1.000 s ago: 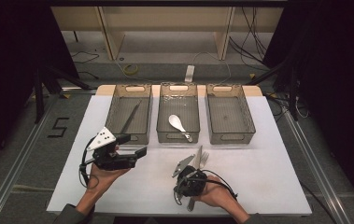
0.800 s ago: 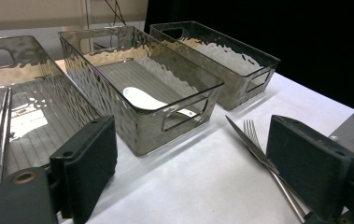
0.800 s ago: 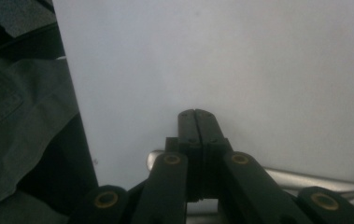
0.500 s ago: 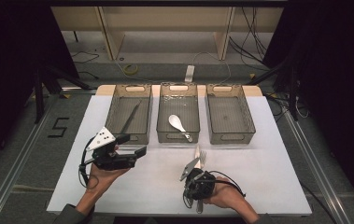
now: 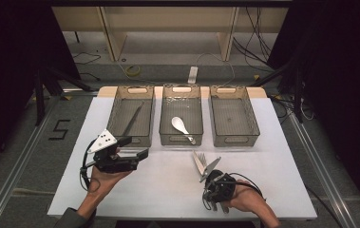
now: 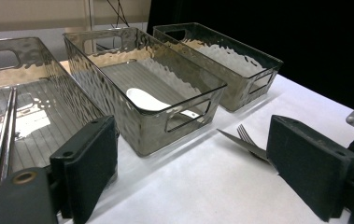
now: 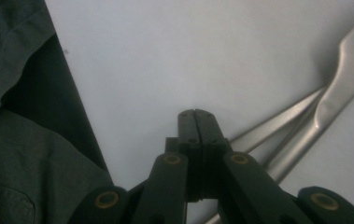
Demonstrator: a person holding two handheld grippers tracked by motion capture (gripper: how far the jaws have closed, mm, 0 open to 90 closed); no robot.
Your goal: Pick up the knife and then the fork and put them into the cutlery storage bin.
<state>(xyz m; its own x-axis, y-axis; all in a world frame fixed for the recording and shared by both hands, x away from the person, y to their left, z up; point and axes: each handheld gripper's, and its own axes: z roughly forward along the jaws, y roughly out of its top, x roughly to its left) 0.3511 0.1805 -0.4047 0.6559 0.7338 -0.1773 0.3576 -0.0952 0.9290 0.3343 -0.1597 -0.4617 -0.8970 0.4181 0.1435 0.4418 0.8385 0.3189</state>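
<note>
A white tabletop (image 5: 168,190) is seen from above, with three clear grey plastic bins set side by side along its far half. In the left bin (image 5: 131,115) a long thin metal utensil (image 5: 134,118) is laid lengthwise. In the middle bin (image 5: 181,114) a white ceramic soup spoon (image 5: 181,127) is laid, its handle pointed toward the near right corner. Nothing can be made out in the right bin (image 5: 231,115).

Near the front edge, at the right, the right tool (image 5: 214,187) is held in the person's right hand (image 5: 244,202). In the right gripper view its two black jaws are seen pressed together with nothing between their tips (image 7: 196,116). A silver metal fork (image 5: 201,161) and a flat silver metal knife (image 5: 211,167) are seen just beside this tool, fanned out from it toward the bins, just in front of the middle bin; whether they are gripped or merely lying on the tabletop cannot be told.

At the left, the left tool (image 5: 130,154) is held in the person's left hand (image 5: 104,176), pointed level toward the right, just in front of the left bin. In the left gripper view its jaws (image 6: 188,182) are seen spread wide apart with nothing between them, and the fork and knife are visible beyond.
</note>
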